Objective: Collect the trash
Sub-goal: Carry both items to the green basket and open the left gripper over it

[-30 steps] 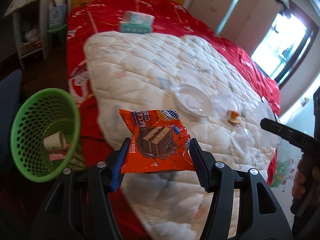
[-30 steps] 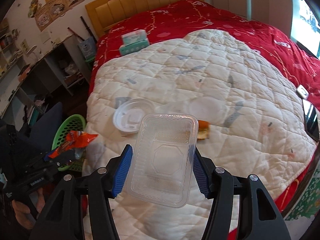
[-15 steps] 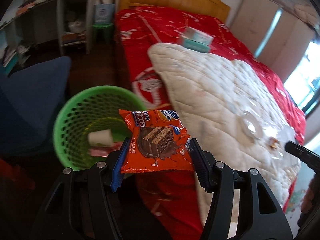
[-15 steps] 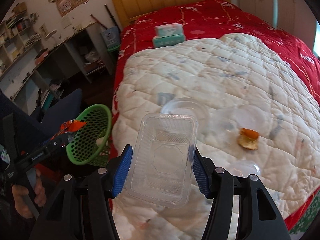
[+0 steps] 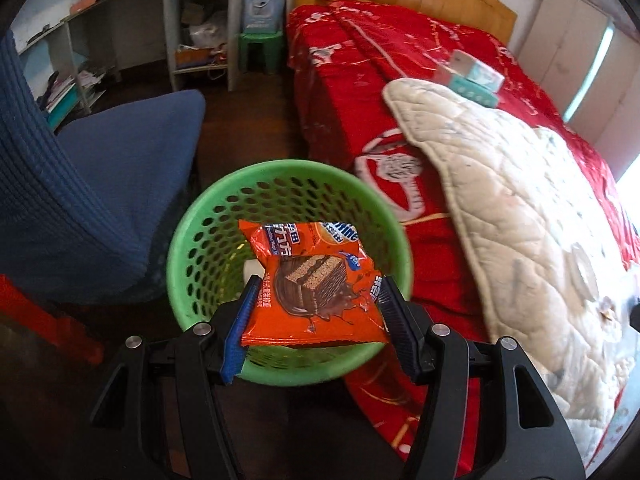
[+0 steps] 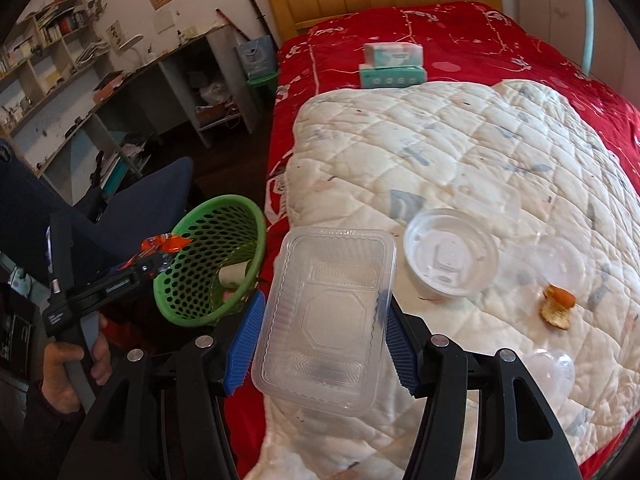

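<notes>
left gripper [image 5: 314,312] clamping wrapper [image 5: 310,280], now over basket [image 5: 192,240], right gripper [image 6: 322,340] clamping tray [image 6: 324,328]

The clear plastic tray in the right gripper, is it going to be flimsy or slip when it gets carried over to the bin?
The clear plastic tray looks thin-walled, so it probably flexes. The right gripper pinches only its side rims, so it might pop loose if squeezed harder. Empty, it is likely very light.
</notes>
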`<move>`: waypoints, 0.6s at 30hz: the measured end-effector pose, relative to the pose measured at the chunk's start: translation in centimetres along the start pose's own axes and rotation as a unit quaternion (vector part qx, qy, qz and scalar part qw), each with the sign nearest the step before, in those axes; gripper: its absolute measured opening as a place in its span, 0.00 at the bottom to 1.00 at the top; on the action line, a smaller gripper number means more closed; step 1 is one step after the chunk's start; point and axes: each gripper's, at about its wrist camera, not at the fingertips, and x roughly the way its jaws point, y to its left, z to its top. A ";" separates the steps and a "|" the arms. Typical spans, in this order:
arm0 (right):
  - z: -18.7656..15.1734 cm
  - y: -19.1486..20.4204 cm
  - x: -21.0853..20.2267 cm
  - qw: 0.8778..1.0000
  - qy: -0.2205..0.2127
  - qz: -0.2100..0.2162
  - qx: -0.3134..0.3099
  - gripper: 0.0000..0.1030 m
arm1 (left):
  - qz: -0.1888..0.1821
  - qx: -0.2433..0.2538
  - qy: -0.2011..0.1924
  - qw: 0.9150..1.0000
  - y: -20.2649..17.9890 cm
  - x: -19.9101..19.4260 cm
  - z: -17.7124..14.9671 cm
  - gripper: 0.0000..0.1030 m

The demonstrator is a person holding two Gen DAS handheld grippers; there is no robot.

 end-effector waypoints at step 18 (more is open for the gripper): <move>1.9 5.6 4.4 0.998 0.026 0.033 -0.048 0.55 | 0.002 -0.063 -0.010 0.998 5.2 -2.0 -1.7 0.67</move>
